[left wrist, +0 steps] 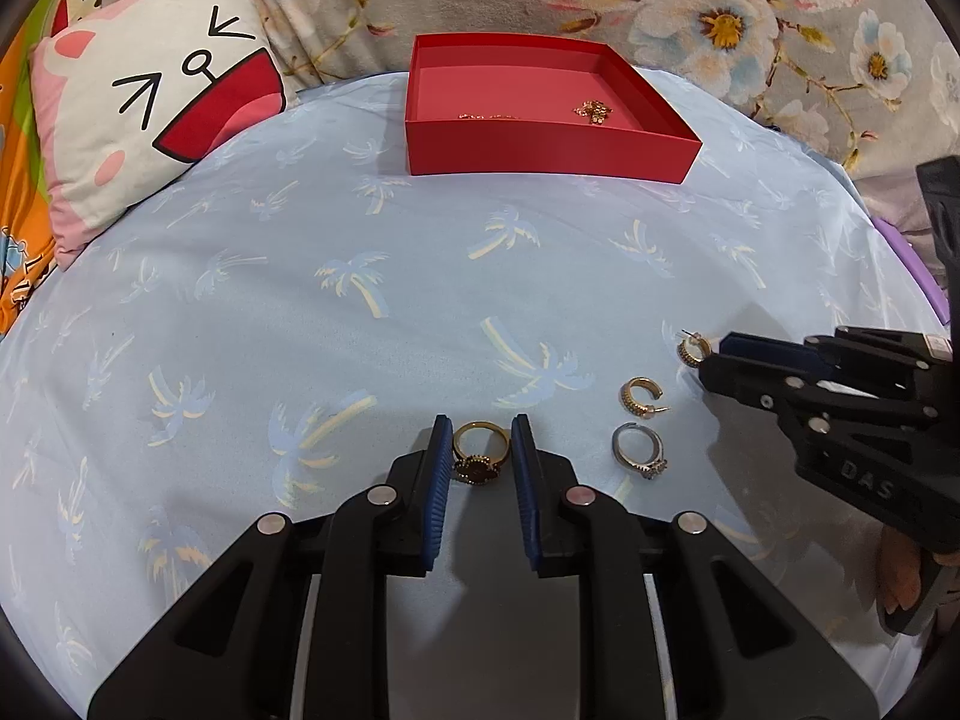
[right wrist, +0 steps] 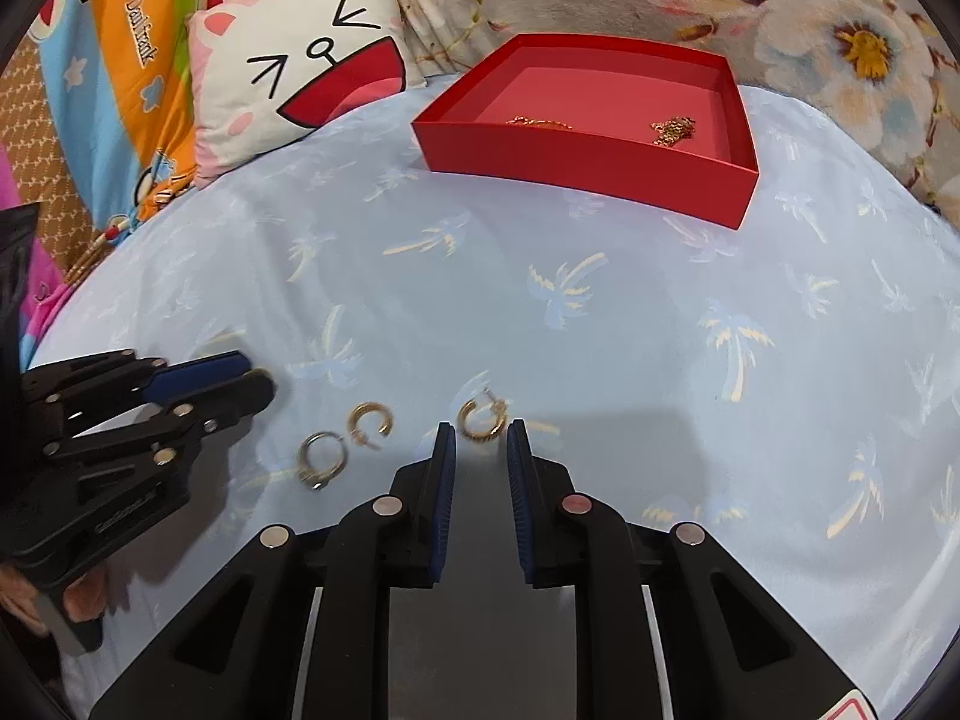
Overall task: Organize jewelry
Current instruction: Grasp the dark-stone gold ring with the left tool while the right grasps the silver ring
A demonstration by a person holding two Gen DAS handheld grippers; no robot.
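Note:
A gold ring with a dark stone (left wrist: 478,453) lies on the blue bedsheet between the open fingers of my left gripper (left wrist: 480,427). A silver ring (left wrist: 639,450) (right wrist: 322,459) and a gold hoop earring (left wrist: 641,397) (right wrist: 372,422) lie to its right. A second gold hoop earring (left wrist: 693,350) (right wrist: 482,417) lies just in front of my open right gripper (right wrist: 480,433), whose tips (left wrist: 711,354) touch it in the left wrist view. A red box (left wrist: 654,153) (right wrist: 576,159) at the far side holds two gold chain pieces (left wrist: 593,110) (right wrist: 673,128).
A white cartoon-face pillow (left wrist: 150,108) (right wrist: 294,84) lies at the far left beside the box. A floral blanket (left wrist: 750,12) rises behind the box. A striped colourful cloth (right wrist: 120,78) lies at the left edge. The sheet (left wrist: 360,300) has a palm-tree print.

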